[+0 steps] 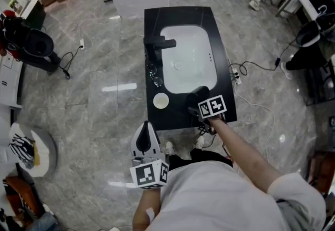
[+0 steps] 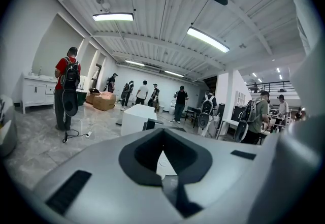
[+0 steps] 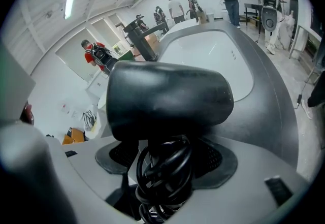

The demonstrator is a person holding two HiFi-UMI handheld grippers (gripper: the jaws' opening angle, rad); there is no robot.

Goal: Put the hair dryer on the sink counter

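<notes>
Straddles hair dryer [image 3: 167,98] handle with wide-open right gripper [image 1: 198,111] on black sink counter [image 1: 180,116]; holds left gripper [image 1: 146,127] closed, empty, off the counter.

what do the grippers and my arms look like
Left hand-held gripper: pale grey tapered shell, dark pads. Right hand-held gripper: same make. Each carries a cube of black-and-white square markers. Short white sleeve; forearms bare.

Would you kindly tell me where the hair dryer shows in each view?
Head view: hair dryer at the lower right of the counter.
Left gripper view: not in it.
Right gripper view: hair dryer fills the centre.
Shared landmark: the faucet, seen in the head and right gripper views.
</notes>
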